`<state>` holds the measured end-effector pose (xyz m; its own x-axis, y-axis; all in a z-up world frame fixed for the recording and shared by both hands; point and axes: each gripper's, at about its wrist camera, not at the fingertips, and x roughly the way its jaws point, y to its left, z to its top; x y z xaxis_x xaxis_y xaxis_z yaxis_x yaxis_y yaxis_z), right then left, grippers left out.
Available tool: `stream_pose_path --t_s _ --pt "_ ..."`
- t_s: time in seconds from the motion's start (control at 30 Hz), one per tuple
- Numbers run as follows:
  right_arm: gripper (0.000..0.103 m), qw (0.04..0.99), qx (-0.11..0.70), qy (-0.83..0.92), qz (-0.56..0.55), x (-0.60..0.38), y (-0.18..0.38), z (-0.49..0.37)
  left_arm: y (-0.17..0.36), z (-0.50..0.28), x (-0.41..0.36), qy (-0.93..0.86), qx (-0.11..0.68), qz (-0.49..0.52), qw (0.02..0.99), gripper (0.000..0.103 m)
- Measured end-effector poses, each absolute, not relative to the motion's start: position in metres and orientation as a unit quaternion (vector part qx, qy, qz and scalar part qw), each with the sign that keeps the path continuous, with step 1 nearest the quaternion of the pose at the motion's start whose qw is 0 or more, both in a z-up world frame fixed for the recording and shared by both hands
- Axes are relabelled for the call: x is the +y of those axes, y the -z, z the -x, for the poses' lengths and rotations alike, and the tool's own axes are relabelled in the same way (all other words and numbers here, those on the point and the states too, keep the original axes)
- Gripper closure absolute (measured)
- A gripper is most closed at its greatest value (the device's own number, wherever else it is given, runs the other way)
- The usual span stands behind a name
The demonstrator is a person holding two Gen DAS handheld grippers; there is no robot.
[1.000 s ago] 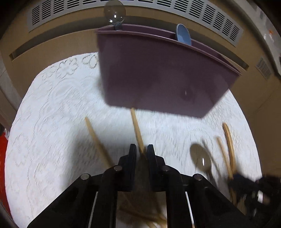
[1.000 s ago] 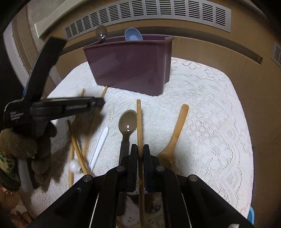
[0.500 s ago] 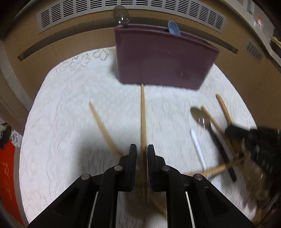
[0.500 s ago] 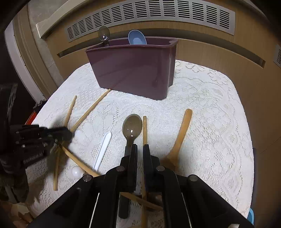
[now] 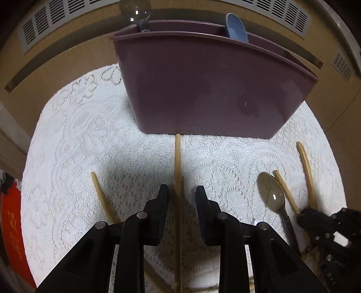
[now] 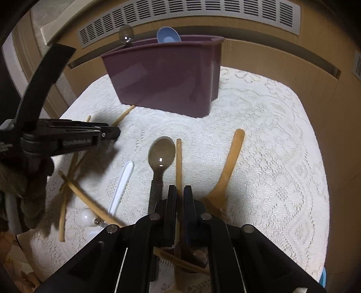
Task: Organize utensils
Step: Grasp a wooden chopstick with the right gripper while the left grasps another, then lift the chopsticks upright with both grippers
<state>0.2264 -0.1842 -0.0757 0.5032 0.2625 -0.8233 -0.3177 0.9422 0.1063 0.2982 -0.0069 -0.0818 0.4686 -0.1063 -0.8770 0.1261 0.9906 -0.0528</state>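
Observation:
A purple caddy (image 5: pixel 203 90) stands at the back of the lace cloth, with a clear spoon (image 5: pixel 135 11) and a blue spoon (image 5: pixel 237 28) upright in it. My left gripper (image 5: pixel 181 195) hovers just before it. Its jaws are opening, and a wooden chopstick (image 5: pixel 177 162) lies between them untouched, its far tip at the caddy's base. In the right wrist view my right gripper (image 6: pixel 180 193) is shut on another wooden chopstick (image 6: pixel 179 162) that lies on the cloth. The left gripper (image 6: pixel 112 133) shows there at the left, and the caddy (image 6: pixel 167 76) behind it.
Beside the right gripper lie a grey spoon with a black handle (image 6: pixel 161 155), a wooden spatula (image 6: pixel 230 166), a white plastic utensil (image 6: pixel 123 178) and a white ball-ended piece (image 6: pixel 86 217). Several chopsticks (image 6: pixel 74 184) cross at the left. A wooden panel with vent grilles (image 6: pixel 203 13) stands behind.
The left gripper drew back from the caddy, then came close to it again, and its jaws have parted off the chopstick. The right gripper has stayed shut in place.

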Motion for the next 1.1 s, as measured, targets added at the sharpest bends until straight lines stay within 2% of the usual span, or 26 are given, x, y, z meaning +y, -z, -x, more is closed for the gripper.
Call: stream_pose_path --t_s 0.1,0.17,0.2,0.57,0.63,0.97,1.07,1.1 --pt "0.096 0.866 0.469 -0.172 0.023 -0.182 0.076 -0.227 0.082 -0.297 -0.005 0.071 0.501 -0.005 0.863 0.079" --pt "0.096 0.866 0.469 -0.173 0.021 -0.180 0.074 -0.227 0.081 -0.292 0.001 0.069 0.488 0.011 0.870 0.088" --pt "0.096 0.866 0.468 -0.174 0.021 -0.180 0.072 -0.226 0.081 -0.288 0.006 0.074 0.486 0.025 0.871 0.098" --pt "0.096 0.859 0.477 -0.181 0.027 -0.181 0.063 -0.228 0.067 -0.194 0.028 0.110 0.462 0.068 0.877 0.097" --pt "0.091 0.858 0.482 -0.176 0.031 -0.175 0.067 -0.233 0.063 -0.188 0.032 0.110 0.455 0.068 0.881 0.097" --pt "0.090 0.856 0.491 -0.135 0.092 -0.156 0.076 -0.255 0.056 -0.181 0.036 0.126 0.440 0.080 0.885 0.097" --pt "0.092 0.855 0.488 -0.135 0.114 -0.150 0.077 -0.254 0.055 -0.181 0.036 0.127 0.439 0.081 0.885 0.097" --pt "0.096 0.853 0.488 -0.140 0.119 -0.147 0.076 -0.252 0.055 -0.180 0.036 0.128 0.440 0.082 0.885 0.097"
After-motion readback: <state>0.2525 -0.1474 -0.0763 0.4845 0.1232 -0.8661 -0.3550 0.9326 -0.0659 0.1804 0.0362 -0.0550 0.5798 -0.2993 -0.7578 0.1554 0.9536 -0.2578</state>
